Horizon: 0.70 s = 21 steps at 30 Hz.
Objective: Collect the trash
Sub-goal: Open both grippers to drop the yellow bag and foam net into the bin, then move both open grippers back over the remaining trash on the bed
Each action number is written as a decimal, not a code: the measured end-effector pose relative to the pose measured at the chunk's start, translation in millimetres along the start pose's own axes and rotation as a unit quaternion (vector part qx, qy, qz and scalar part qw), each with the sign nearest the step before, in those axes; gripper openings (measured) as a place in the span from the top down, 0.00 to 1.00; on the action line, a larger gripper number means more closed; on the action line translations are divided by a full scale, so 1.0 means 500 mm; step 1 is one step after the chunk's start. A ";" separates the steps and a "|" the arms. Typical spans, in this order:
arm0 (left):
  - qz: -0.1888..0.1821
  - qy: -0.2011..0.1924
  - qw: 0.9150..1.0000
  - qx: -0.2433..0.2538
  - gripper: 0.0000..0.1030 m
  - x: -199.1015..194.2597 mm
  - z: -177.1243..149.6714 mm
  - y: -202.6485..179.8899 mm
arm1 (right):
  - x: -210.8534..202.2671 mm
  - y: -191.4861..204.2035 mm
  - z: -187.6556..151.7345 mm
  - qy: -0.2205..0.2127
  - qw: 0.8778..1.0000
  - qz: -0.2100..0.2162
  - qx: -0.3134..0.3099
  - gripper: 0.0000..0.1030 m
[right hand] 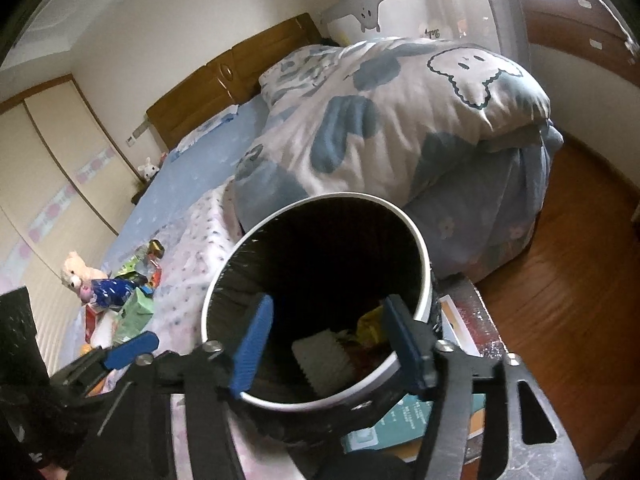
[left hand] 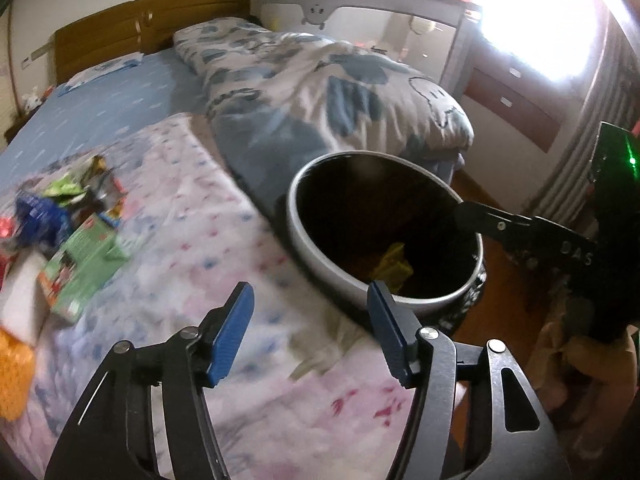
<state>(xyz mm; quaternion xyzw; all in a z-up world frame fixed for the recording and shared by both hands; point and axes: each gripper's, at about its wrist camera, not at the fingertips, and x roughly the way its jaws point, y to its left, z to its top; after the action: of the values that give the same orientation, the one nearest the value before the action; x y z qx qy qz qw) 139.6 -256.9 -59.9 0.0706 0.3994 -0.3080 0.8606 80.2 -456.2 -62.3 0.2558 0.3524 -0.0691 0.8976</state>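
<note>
A black trash bin with a white rim (left hand: 320,264) stands at the bed's edge; its rim (right hand: 224,280) fills the right wrist view. Inside lie a yellow wrapper (left hand: 394,264), again the yellow wrapper (right hand: 370,322), and a white ribbed piece (right hand: 324,360). My right gripper (right hand: 330,308) hangs open over the bin's mouth with nothing between its blue pads. My left gripper (left hand: 310,296) is open and empty over the pink quilt, just left of the bin. A pile of wrappers and a green box (left hand: 80,264) lies on the bed to the left, seen too as the pile (right hand: 120,292).
A folded blue-and-white duvet (left hand: 320,92) lies behind the bin. A wooden headboard (left hand: 152,24) and a grey crib (right hand: 420,4) stand beyond. Wood floor (right hand: 560,300) is to the right. A plush toy (right hand: 74,270) sits by the pile. A teal book (right hand: 400,420) lies under the bin.
</note>
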 end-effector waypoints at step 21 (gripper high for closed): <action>0.077 -0.024 0.992 -0.102 0.39 -0.149 -0.140 0.211 | 0.015 0.209 -0.105 0.017 0.995 0.072 -0.072 0.19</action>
<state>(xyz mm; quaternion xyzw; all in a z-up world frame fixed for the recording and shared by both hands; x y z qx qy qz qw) 119.7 -111.1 -65.6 0.0058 0.4010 -0.2007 0.8938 86.5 -339.2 -56.8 0.2165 0.3522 0.0257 0.9102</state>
